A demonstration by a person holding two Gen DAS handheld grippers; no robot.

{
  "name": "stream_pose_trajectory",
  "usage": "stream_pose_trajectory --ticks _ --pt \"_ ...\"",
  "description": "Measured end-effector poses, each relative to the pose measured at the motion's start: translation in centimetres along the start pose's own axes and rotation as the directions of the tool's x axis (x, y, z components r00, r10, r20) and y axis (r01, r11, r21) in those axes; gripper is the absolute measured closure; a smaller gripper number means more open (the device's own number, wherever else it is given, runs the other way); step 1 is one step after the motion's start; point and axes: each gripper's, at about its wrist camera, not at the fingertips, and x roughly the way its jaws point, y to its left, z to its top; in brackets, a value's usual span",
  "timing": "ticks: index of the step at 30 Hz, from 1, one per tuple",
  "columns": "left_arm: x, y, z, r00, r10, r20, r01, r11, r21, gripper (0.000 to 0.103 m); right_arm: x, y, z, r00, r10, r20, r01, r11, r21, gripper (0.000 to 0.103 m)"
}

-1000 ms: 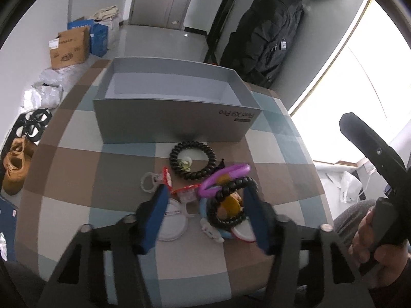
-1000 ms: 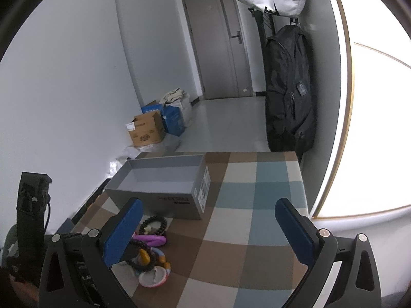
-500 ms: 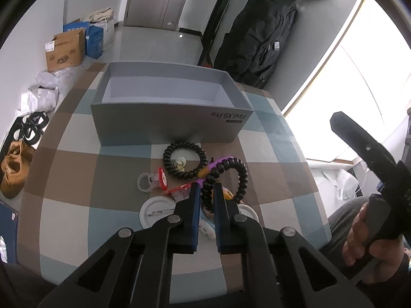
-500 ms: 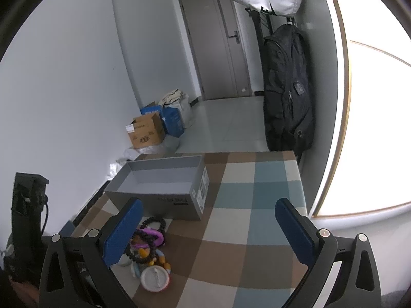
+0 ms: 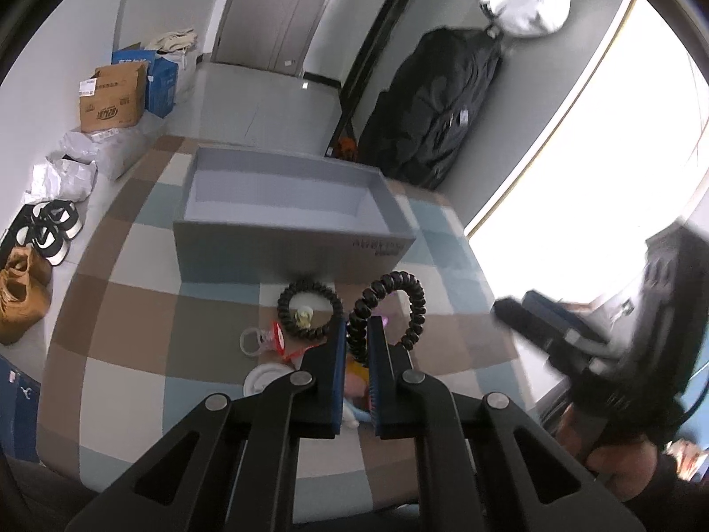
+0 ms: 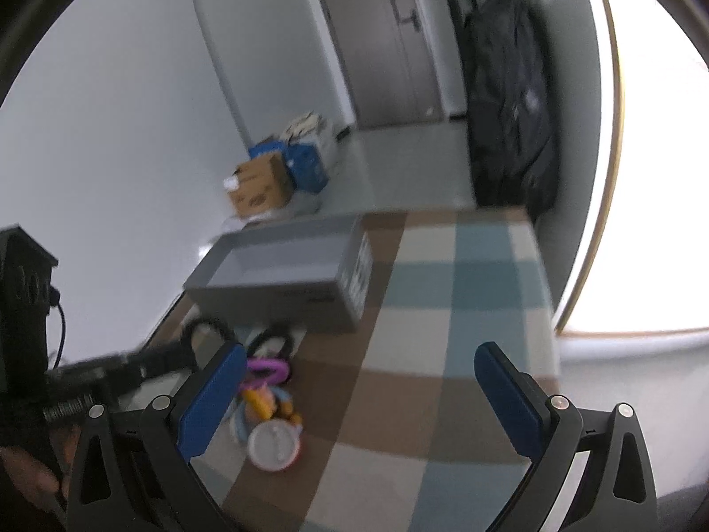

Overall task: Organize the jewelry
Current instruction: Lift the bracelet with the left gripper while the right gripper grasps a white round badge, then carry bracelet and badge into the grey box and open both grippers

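My left gripper point(image 5: 357, 332) is shut on a black beaded bracelet point(image 5: 414, 306) and holds it above the table, in front of the open grey box point(image 5: 288, 239). A second black beaded bracelet point(image 5: 310, 312) lies flat below the box wall. A pile of trinkets lies under the fingers: a purple ring point(image 6: 266, 365), a clear ring point(image 5: 252, 341), a round white lid point(image 6: 272, 445). My right gripper point(image 6: 359, 381) is open and empty over the checked tablecloth point(image 6: 443, 354), right of the pile. The left gripper with the lifted bracelet point(image 6: 206, 328) shows blurred in the right wrist view.
The grey box point(image 6: 283, 279) stands at the table's far side. A black backpack point(image 5: 443, 115) hangs at the wall behind. Cardboard boxes point(image 5: 111, 97) and shoes point(image 5: 48, 230) lie on the floor to the left. A bright window is on the right.
My left gripper closed on the black bracelet and has lifted it off the pile toward the box. My right gripper has swung in closer to the left.
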Motion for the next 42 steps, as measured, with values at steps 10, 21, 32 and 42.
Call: stream_pose_trajectory --ticks 10,21,32,42 --pt "-0.9 1.4 1.2 0.998 -0.011 0.064 0.015 0.998 -0.065 0.098 3.6 2.2 -3.2 0.963 0.116 -0.243 -0.126 0.992 -0.024 0.009" --pt "-1.9 1.8 1.1 0.997 -0.024 0.077 0.029 0.997 -0.067 0.098 5.4 5.9 -5.6 0.947 0.042 -0.317 -0.113 0.971 -0.209 0.038" --pt "-1.9 2.0 1.3 0.997 -0.026 0.074 0.033 0.996 -0.089 0.098 4.7 5.6 -5.1 0.953 0.029 -0.303 -0.098 0.972 -0.215 0.061" --pt "-1.7 2.0 1.5 0.997 -0.019 0.069 0.026 0.995 -0.096 0.098 2.7 4.7 -3.2 0.971 0.106 -0.213 -0.136 0.982 -0.132 0.061"
